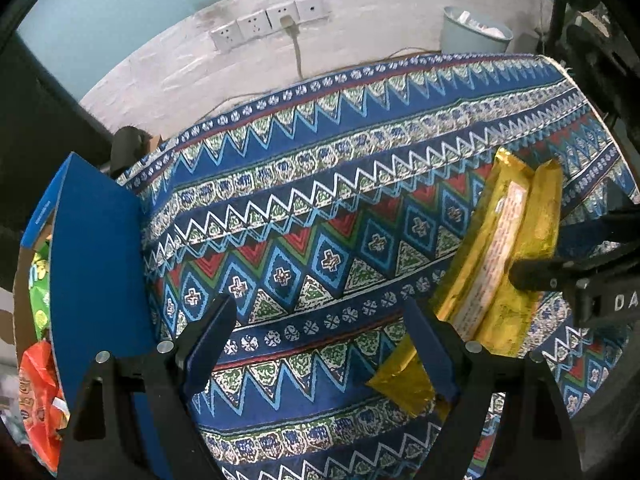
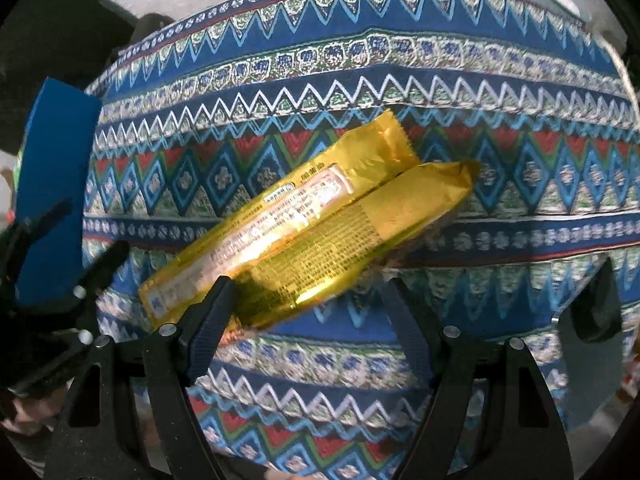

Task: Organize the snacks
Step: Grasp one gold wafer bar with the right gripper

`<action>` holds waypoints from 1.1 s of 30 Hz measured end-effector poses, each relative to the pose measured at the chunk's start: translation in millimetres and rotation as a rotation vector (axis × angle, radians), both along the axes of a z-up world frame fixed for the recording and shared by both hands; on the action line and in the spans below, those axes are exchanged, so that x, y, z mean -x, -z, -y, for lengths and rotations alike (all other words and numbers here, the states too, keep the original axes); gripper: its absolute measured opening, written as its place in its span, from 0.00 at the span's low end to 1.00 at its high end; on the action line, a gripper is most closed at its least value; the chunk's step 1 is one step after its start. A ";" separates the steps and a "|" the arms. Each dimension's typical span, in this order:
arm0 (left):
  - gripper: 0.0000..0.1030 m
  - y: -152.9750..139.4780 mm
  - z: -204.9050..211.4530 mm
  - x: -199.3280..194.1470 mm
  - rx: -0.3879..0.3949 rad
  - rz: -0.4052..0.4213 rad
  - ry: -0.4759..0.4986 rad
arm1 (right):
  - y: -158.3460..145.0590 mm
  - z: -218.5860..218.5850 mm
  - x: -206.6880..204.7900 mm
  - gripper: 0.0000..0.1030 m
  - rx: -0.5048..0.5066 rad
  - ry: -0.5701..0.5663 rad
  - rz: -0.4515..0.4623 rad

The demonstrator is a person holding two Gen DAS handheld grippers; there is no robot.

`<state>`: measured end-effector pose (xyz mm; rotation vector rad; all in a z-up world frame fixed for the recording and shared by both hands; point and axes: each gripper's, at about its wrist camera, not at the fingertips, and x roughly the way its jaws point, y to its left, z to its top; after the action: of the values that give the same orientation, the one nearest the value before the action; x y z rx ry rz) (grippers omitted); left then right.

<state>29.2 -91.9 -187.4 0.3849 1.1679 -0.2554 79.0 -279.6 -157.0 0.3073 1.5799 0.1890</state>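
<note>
A long gold-foil snack pack [image 2: 304, 224] lies flat on the patterned blue cloth [image 2: 360, 76] of the table. My right gripper [image 2: 308, 292] is open, its fingers either side of the pack's near half, just above it. In the left wrist view the same gold pack [image 1: 500, 252] lies at the right, with the right gripper's fingers [image 1: 536, 272] over it. My left gripper [image 1: 320, 316] is open and empty over bare cloth, left of the pack. A blue-flapped cardboard box [image 1: 96, 248] at the left holds a green snack bag [image 1: 38, 280] and an orange one [image 1: 36, 400].
The box flap [image 2: 56, 184] also shows at the left of the right wrist view. A pale bin [image 1: 474, 34] stands behind the table's far right corner. Wall sockets [image 1: 272, 22] with a cable are on the back wall. The left gripper's body [image 2: 52, 320] is at the lower left.
</note>
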 end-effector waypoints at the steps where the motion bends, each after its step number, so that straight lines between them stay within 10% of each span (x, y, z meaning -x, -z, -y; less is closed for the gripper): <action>1: 0.84 2.2 0.1 -0.9 0.000 -0.006 -0.003 | 2.2 -0.6 -1.9 0.75 -0.004 0.005 -0.001; 8: 0.84 19.2 -2.8 -4.3 0.004 -0.061 -0.016 | 12.1 -5.1 -14.1 0.78 -0.039 0.014 0.021; 24: 0.84 34.2 -36.9 -19.5 0.068 -0.133 -0.159 | 0.7 -84.0 -66.4 0.51 -0.059 -0.274 0.207; 33: 0.84 34.3 -50.0 -28.3 0.100 -0.156 -0.199 | 0.5 -78.7 -65.6 0.51 0.067 -0.294 0.170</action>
<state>57.5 -41.9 -221.7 0.1612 1.3315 -0.1712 144.6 -200.9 -157.5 0.0038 1.4536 0.3789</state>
